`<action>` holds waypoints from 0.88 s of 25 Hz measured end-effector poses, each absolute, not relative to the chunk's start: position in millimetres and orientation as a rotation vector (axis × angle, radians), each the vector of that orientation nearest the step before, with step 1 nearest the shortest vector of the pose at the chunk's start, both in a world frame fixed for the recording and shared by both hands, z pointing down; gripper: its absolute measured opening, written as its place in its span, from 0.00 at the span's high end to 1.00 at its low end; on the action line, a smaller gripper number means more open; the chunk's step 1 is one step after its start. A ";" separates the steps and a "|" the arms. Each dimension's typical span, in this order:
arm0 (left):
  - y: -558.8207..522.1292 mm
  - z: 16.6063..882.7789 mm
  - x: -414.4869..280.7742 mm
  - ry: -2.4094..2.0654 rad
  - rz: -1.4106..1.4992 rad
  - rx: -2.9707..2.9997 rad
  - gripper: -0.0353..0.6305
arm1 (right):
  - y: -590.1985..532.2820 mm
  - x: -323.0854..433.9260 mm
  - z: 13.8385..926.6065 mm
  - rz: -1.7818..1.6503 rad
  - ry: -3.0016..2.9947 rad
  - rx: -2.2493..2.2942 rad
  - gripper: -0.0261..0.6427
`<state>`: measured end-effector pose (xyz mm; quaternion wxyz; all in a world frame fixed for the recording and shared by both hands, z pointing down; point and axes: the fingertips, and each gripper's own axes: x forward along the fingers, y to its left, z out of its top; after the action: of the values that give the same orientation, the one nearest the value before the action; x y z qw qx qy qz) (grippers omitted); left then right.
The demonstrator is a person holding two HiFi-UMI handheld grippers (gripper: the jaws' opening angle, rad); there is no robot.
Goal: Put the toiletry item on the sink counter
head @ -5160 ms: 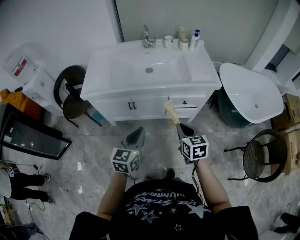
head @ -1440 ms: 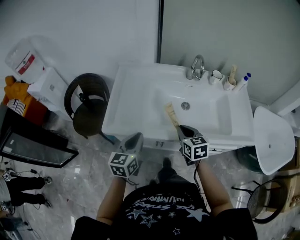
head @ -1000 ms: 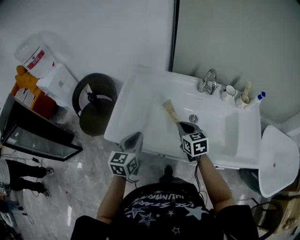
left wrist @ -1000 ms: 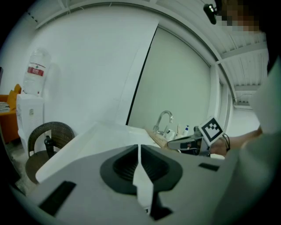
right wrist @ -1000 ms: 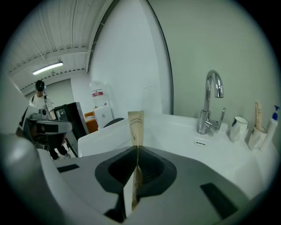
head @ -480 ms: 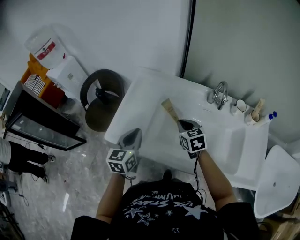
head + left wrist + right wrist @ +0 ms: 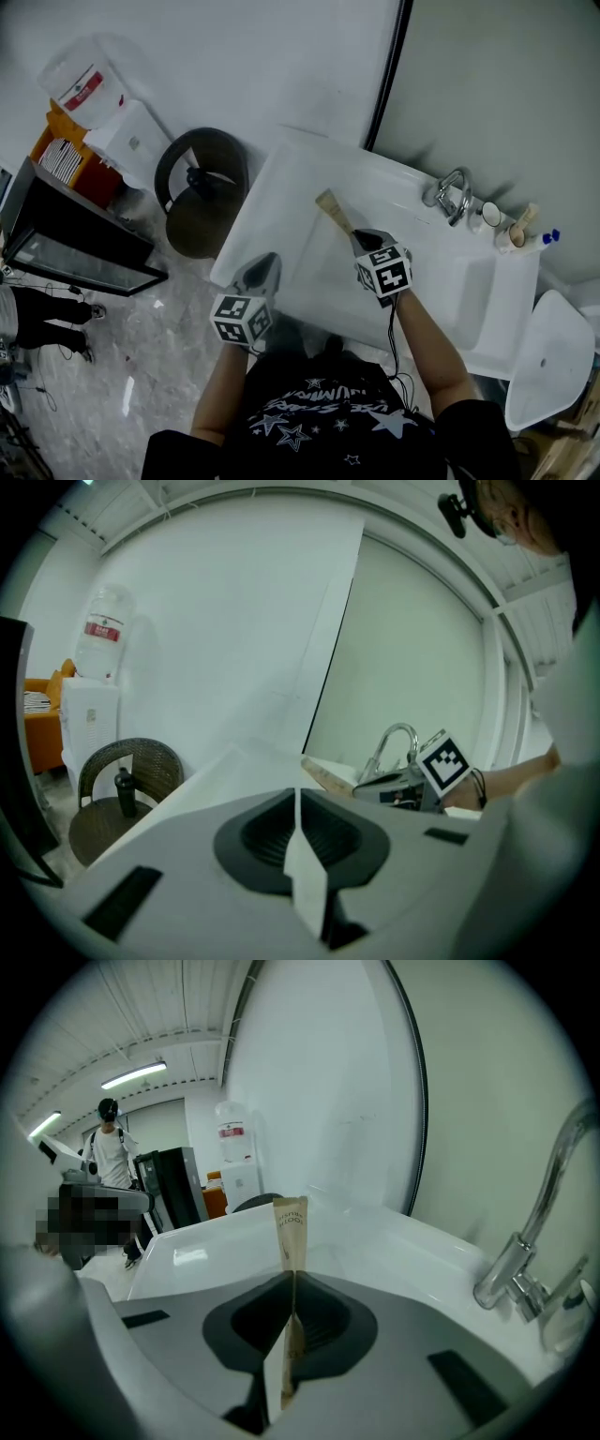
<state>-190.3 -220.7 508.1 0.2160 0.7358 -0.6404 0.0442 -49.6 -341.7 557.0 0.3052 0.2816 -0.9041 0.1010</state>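
A flat tan paper-wrapped toiletry packet (image 7: 333,211) sticks out of my right gripper (image 7: 354,234), which is shut on its lower end. It hangs above the left part of the white sink counter (image 7: 281,178), beside the basin. In the right gripper view the packet (image 7: 291,1232) stands upright between the closed jaws of the right gripper (image 7: 292,1283), over the counter (image 7: 206,1241). My left gripper (image 7: 267,269) is shut and holds nothing, just off the counter's front edge. In the left gripper view the left gripper (image 7: 296,803) points at the counter, with the packet (image 7: 326,775) off to its right.
A chrome faucet (image 7: 450,192) stands at the back of the basin, with cups and a bottle (image 7: 511,228) to its right. A dark wicker chair (image 7: 192,192) and a water dispenser (image 7: 103,117) stand left of the counter. A white tub (image 7: 548,370) lies at the right.
Both grippers have moved toward the counter's left end. The right one now holds the packet over the counter's left part rather than over the basin. Both jaws stay shut.
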 end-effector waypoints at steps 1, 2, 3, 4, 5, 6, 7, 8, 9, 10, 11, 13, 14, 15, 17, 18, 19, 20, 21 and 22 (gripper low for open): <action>-225.9 509.9 -194.2 -1.758 0.128 2.046 0.90 | -344.5 -52.8 557.7 0.265 -2.386 0.754 0.93; -231.8 511.6 -197.5 -1.740 0.136 2.055 0.90 | -348.0 -55.7 558.5 0.265 -2.378 0.766 0.93; -238.0 513.4 -200.4 -1.720 0.145 2.067 0.90 | -352.0 -58.7 559.6 0.266 -2.371 0.777 0.93; -244.2 515.3 -203.3 -1.699 0.156 2.080 0.90 | -356.2 -62.0 561.0 0.268 -2.363 0.788 0.93; -250.6 516.9 -206.1 -1.679 0.167 2.093 0.90 | -360.6 -65.6 562.4 0.269 -2.355 0.797 0.93; -257.0 517.7 -209.0 -1.659 0.172 2.106 0.90 | -365.1 -69.4 563.5 0.266 -2.346 0.804 0.93; -263.4 518.2 -212.3 -1.641 0.175 2.117 0.90 | -369.8 -73.4 564.3 0.258 -2.335 0.810 0.93; -269.6 519.0 -216.5 -1.625 0.177 2.125 0.90 | -374.7 -77.9 564.9 0.245 -2.323 0.815 0.93; -275.7 520.0 -221.4 -1.612 0.180 2.131 0.90 | -379.7 -82.9 565.3 0.231 -2.312 0.818 0.93; -281.9 520.4 -226.4 -1.602 0.182 2.137 0.90 | -384.7 -88.4 565.6 0.216 -2.304 0.817 0.93; -288.4 520.4 -231.2 -1.594 0.182 2.144 0.90 | -389.5 -94.1 566.0 0.202 -2.296 0.815 0.93; -301.3 520.1 -240.3 -1.581 0.177 2.153 0.90 | -398.9 -105.2 567.0 0.179 -2.283 0.807 0.93; -307.4 519.9 -244.7 -1.576 0.173 2.156 0.90 | -403.8 -110.1 567.7 0.167 -2.276 0.804 0.93; -313.0 520.1 -248.9 -1.571 0.170 2.158 0.90 | -409.2 -114.3 568.7 0.156 -2.268 0.802 0.93; -322.7 521.8 -256.1 -1.559 0.170 2.159 0.90 | -420.7 -120.8 570.4 0.136 -2.260 0.807 0.93; -327.1 523.4 -259.0 -1.552 0.172 2.160 0.90 | -426.2 -123.5 571.5 0.125 -2.257 0.808 0.93; -331.0 525.3 -261.7 -1.545 0.175 2.161 0.90 | -431.2 -126.1 573.0 0.109 -2.250 0.805 0.93; -334.7 527.5 -264.3 -1.539 0.180 2.163 0.90 | -435.8 -128.4 575.0 0.085 -2.238 0.797 0.93; -338.2 529.4 -266.8 -1.534 0.186 2.165 0.90 | -440.1 -130.8 577.0 0.054 -2.224 0.785 0.93; -341.8 530.3 -268.6 -1.527 0.189 2.166 0.90 | -444.5 -133.6 578.4 0.021 -2.210 0.772 0.93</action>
<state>-268.6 -341.8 530.3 0.2401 0.7913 -0.5581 0.0691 -133.6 -444.5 578.4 0.3896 0.3038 -0.8694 0.0083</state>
